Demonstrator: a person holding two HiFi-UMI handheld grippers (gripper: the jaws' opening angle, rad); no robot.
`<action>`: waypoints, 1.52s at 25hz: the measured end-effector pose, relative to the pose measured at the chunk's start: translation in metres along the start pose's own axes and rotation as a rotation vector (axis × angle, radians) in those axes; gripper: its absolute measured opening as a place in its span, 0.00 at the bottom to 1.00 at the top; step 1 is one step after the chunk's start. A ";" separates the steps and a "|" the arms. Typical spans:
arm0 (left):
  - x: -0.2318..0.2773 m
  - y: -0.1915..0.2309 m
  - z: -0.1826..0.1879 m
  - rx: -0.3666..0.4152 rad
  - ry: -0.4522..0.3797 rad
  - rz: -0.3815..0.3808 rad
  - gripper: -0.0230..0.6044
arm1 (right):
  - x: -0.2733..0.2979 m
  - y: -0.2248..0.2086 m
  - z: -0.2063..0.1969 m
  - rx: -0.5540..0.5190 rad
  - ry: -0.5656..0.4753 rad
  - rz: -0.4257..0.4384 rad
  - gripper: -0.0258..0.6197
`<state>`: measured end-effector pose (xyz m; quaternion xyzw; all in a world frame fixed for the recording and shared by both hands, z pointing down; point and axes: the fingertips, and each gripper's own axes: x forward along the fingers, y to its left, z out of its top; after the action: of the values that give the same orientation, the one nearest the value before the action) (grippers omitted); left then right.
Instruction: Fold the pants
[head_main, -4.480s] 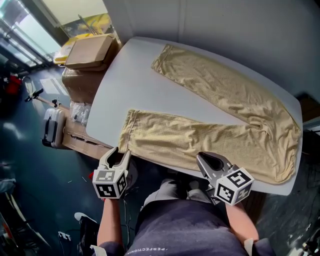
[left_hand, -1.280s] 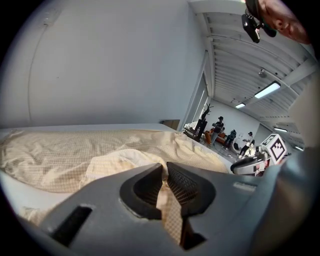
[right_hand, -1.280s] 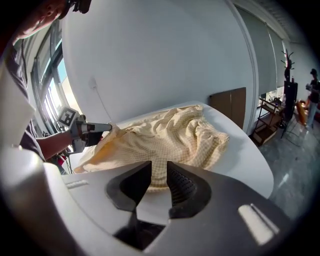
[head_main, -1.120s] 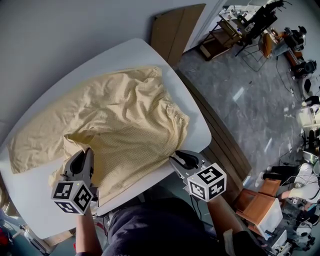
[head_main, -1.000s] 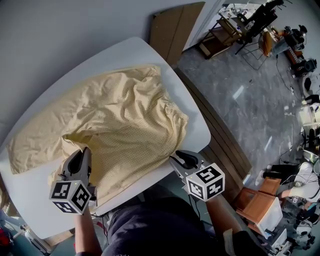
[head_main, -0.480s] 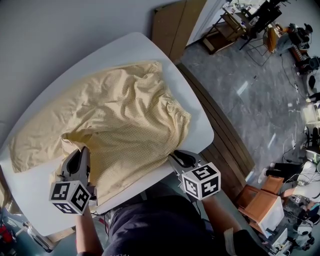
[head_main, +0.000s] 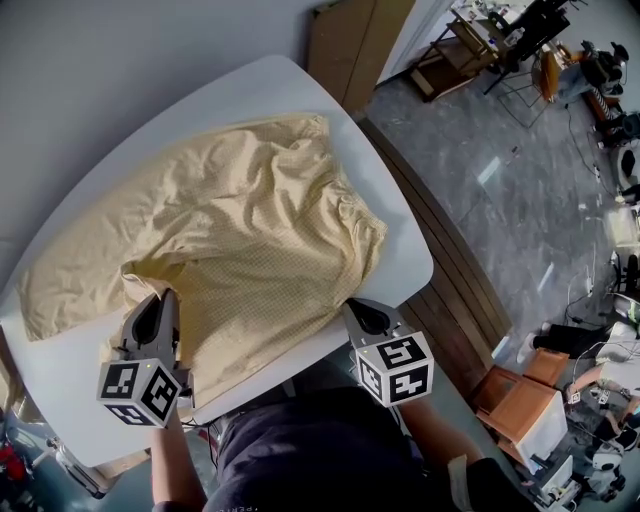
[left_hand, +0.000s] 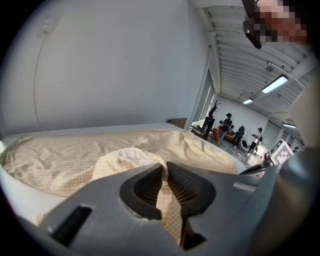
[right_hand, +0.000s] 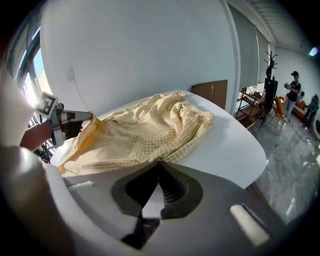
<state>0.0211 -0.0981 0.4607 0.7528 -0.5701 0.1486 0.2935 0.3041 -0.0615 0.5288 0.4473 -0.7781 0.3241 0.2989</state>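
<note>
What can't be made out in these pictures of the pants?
- Right gripper view: the right gripper has just been closing its jaws at the pants hem; their own tips hide whether cloth is caught.
- Head view: the folded-over top layer hides most of the leg beneath.
- Left gripper view: the distant people are too small to make out.

Bright, even daylight — fisheye warp, dark vignetted corners

A workshop or lab hall: bare grey floor (head_main: 500, 180), benches crowded with equipment (head_main: 520, 35) at one o'clock, cardboard boxes (head_main: 520, 420) at four o'clock, ceiling strip lights (left_hand: 275, 84).
</note>
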 end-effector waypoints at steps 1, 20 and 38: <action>-0.002 0.002 0.002 -0.001 -0.006 0.007 0.09 | -0.002 0.001 0.003 0.011 -0.013 0.010 0.05; -0.138 0.127 0.032 -0.216 -0.284 0.328 0.08 | -0.002 0.048 0.116 -0.052 -0.245 0.148 0.05; -0.182 0.249 0.071 -0.147 -0.302 0.310 0.08 | 0.037 0.147 0.195 -0.155 -0.326 0.037 0.05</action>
<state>-0.2781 -0.0451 0.3710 0.6464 -0.7259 0.0357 0.2324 0.1237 -0.1733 0.4025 0.4553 -0.8470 0.1918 0.1964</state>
